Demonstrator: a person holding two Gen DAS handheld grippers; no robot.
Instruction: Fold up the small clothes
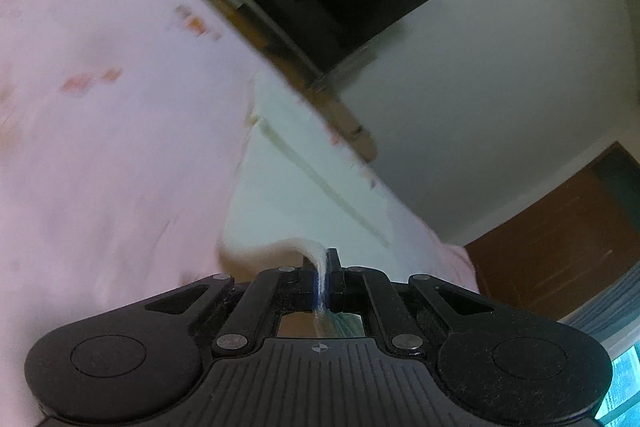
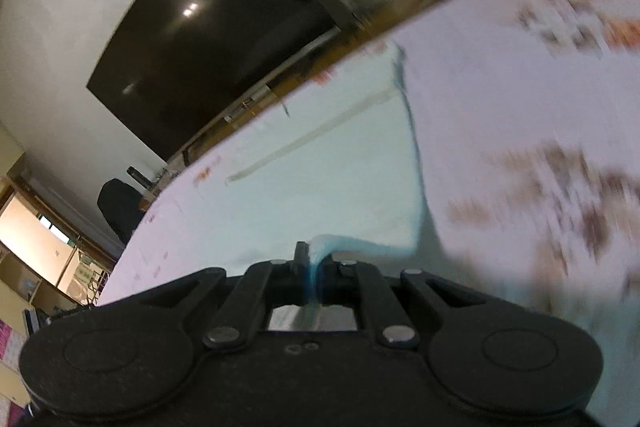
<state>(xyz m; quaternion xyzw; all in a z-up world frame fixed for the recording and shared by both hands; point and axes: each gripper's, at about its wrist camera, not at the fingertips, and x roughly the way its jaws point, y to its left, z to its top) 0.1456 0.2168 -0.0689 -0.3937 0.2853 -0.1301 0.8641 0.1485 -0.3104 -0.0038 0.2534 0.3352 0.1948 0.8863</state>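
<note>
Grippers pinch one pale mint garment (image 1: 304, 187) — left gripper (image 1: 321, 267) and right gripper (image 2: 314, 263) each clamp an edge of it. It lies on a pink patterned bedsheet (image 1: 100, 107), below a dark television (image 2: 200, 47).

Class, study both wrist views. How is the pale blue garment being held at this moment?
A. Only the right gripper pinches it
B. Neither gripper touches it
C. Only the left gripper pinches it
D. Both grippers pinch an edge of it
D: in the left wrist view the left gripper is closed on a fold of the pale blue garment, and in the right wrist view the right gripper clamps another edge of it.
</note>
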